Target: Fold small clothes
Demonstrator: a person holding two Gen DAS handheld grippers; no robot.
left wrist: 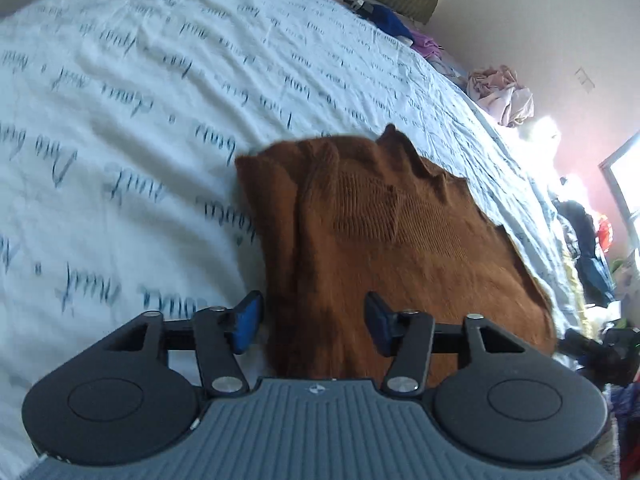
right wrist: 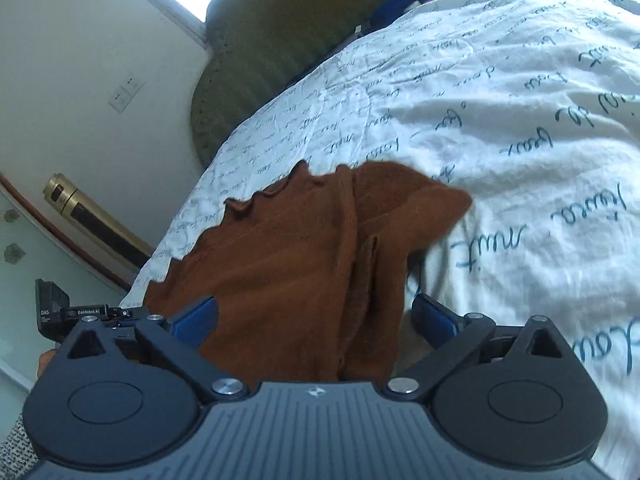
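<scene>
Blue-padded fingers of left gripper (left wrist: 312, 322) and right gripper (right wrist: 316, 320): both spread wide, gripping nothing, straddling rust-brown ribbed knit garment (left wrist: 380, 248) (right wrist: 288, 264), frame centre, on script-printed white bedsheet (left wrist: 140, 120) (right wrist: 500, 100).

We find both wrist cameras low and close over the bed (left wrist: 120, 100), facing forward; both share the brown garment (left wrist: 400, 260).

My left claw (left wrist: 312, 322) & right claw (right wrist: 316, 320): black w/ blue pads. Sweater (left wrist: 384, 240) is rust-brown knit, ribbed patch in the middle. Bed sheet (left wrist: 160, 100) white w/ dark teal script lines. Pillow (right wrist: 272, 40) olive green, ribbed.
</scene>
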